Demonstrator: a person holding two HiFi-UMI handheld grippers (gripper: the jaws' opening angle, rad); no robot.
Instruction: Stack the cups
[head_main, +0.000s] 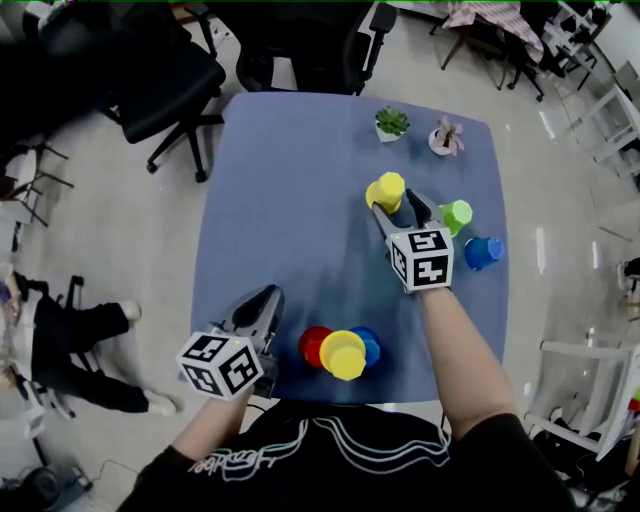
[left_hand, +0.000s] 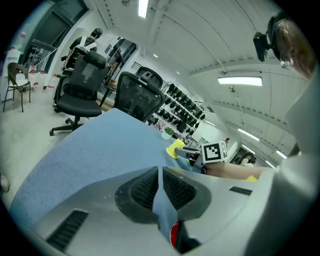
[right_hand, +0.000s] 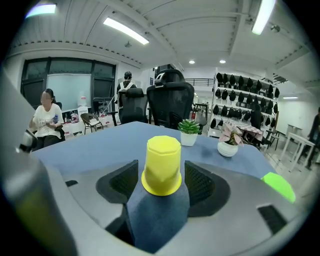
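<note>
An upside-down yellow cup (head_main: 386, 190) (right_hand: 161, 166) stands on the blue table (head_main: 290, 200). It sits between the tips of my right gripper (head_main: 397, 203) (right_hand: 161, 181), which is open; a sliver of gap shows on each side of the rim. A green cup (head_main: 456, 215) (right_hand: 277, 185) and a blue cup (head_main: 483, 252) lie right of that gripper. Near the front edge a red cup (head_main: 313, 346), a second yellow cup (head_main: 343, 355) and a second blue cup (head_main: 368, 345) are bunched together. My left gripper (head_main: 266, 297) (left_hand: 160, 172) hovers just left of them, shut and holding nothing.
Two small potted plants (head_main: 391, 124) (head_main: 445, 137) stand at the table's far edge. Black office chairs (head_main: 165, 80) crowd the far and left sides. A person (head_main: 70, 345) is on the floor at left. White furniture (head_main: 590, 390) stands to the right.
</note>
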